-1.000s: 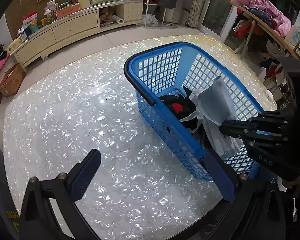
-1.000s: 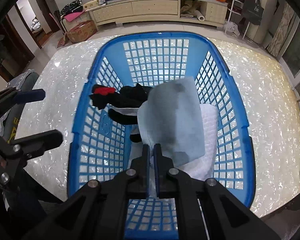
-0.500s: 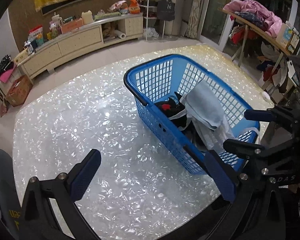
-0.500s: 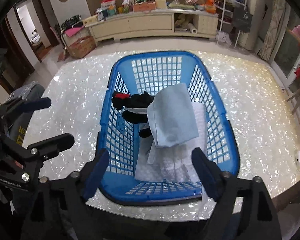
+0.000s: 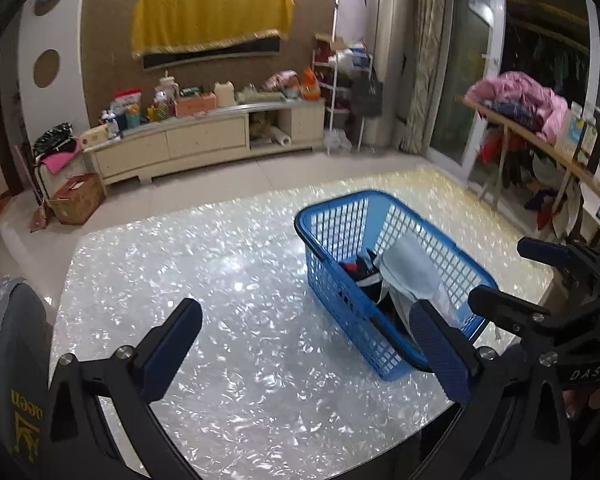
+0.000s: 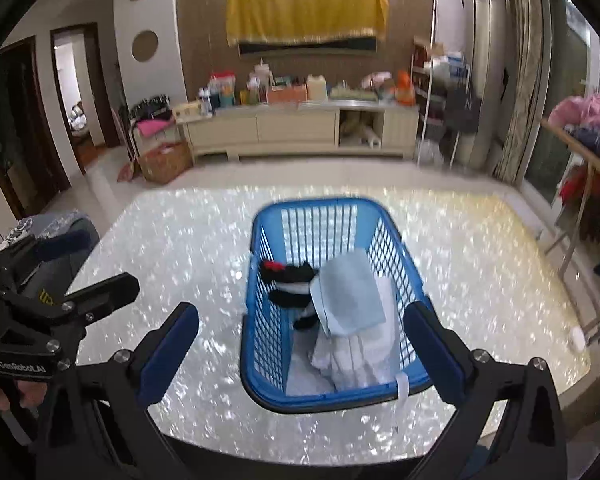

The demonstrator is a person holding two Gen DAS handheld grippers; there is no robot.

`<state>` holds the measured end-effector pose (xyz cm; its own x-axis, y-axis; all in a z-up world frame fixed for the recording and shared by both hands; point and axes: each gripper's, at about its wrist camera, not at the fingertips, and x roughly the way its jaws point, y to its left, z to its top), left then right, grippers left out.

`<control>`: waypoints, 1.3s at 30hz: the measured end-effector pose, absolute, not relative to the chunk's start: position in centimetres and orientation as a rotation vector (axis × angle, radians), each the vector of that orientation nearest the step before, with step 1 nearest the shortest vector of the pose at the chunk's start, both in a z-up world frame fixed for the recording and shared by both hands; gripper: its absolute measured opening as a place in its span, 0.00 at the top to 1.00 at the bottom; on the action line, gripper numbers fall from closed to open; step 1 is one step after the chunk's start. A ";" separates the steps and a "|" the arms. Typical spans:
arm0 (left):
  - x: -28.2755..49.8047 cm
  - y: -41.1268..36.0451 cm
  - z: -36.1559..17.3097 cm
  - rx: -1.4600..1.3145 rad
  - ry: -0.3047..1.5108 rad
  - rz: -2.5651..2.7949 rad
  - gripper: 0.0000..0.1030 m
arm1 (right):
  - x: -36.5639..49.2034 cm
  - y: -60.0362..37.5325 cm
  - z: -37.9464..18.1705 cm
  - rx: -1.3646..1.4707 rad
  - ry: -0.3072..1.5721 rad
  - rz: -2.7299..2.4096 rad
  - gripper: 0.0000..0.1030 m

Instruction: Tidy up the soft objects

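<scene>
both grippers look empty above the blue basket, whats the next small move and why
Probably draw both away and look for more cloth. The light blue folded cloth lies in the blue plastic lattice basket; the right gripper, jaws opening, and the left gripper grip nothing, and the pearly white table shows no loose cloth.

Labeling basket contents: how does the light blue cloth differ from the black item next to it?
Colour: the light blue cloth is one pale plain shade; the black item is dark with a red patch at one end.
Spread: the blue cloth shows a broad smooth face; the black item is smaller and bunched up.
Position: the blue cloth lies on top of white fabric; the black item sits against the basket wall.
Both lie inside the basket, ungripped.
</scene>
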<state>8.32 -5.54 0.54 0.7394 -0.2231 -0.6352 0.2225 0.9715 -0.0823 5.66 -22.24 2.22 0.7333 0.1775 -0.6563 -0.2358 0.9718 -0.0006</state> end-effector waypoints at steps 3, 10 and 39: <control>7.7 -5.2 1.0 -0.004 0.667 -0.226 0.00 | 5.6 -21.7 2.6 -0.100 0.663 0.220 0.00; 6.8 -4.8 1.4 -0.009 0.641 -0.214 0.00 | 5.9 -21.5 2.2 -0.111 0.648 0.206 0.00; 6.4 -4.7 0.8 0.007 0.653 -0.182 0.00 | 4.9 -21.0 1.9 -0.097 0.677 0.212 0.00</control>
